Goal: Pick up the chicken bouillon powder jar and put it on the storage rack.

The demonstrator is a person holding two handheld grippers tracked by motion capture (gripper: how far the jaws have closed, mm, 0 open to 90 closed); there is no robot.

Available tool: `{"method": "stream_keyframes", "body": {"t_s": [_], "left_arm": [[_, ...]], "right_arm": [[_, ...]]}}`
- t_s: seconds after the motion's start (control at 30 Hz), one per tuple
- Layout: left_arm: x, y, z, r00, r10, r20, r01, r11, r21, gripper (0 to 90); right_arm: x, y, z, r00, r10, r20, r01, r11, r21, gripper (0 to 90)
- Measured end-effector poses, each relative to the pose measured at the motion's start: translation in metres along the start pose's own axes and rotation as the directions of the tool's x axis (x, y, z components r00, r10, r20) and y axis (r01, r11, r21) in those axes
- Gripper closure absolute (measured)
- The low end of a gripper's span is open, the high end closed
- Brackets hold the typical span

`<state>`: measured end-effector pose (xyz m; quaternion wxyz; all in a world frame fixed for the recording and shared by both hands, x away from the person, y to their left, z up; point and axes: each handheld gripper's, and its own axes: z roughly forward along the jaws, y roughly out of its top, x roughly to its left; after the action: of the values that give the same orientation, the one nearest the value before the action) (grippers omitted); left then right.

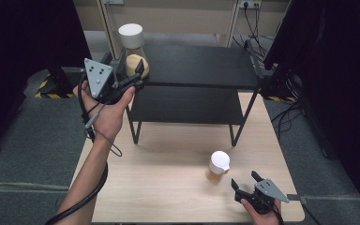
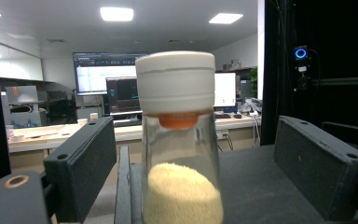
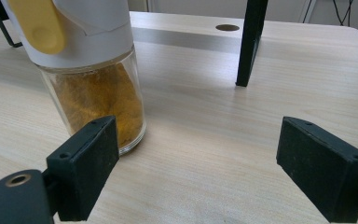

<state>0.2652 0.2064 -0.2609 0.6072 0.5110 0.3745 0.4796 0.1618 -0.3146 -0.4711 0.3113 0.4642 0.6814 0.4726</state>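
A glass jar with a white lid and pale yellow powder stands upright at the left end of the black shelf's top tier. My left gripper is level with its lower half. In the left gripper view the jar stands between my open jaws, with a gap on each side of the left gripper. A second white-lidded jar, holding orange powder, stands on the wooden table. My right gripper is open just right of and nearer than it; that jar lies beyond the left jaw of my right gripper.
The shelf has a lower tier and thin black legs resting on the table. A hole is cut in the tabletop behind the leg. Dark curtains and cables flank the table. Bare wood lies between the shelf and the near edge.
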Motion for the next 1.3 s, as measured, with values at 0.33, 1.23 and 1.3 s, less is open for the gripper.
{"method": "stream_keyframes", "body": {"t_s": [0.33, 1.23, 1.3], "left_arm": [[0.001, -0.022, -0.027, 0.9996, 0.023, 0.014, -0.022, 0.9997, -0.007, 12.9], [-0.011, -0.095, -0.072, 0.9961, 0.016, 0.087, -0.020, 0.9987, 0.048, 12.5], [-0.011, -0.101, -0.074, 0.9959, 0.009, 0.090, -0.014, 0.9984, 0.055, 12.5]], "right_arm": [[0.001, 0.000, 0.000, 1.0000, -0.004, 0.000, 0.004, 1.000, 0.002, 13.2], [0.001, 0.000, 0.000, 1.0000, -0.008, 0.003, 0.008, 1.000, 0.003, 13.2], [0.001, 0.000, 0.000, 0.9999, -0.012, 0.003, 0.012, 1.000, 0.001, 13.1]]}}
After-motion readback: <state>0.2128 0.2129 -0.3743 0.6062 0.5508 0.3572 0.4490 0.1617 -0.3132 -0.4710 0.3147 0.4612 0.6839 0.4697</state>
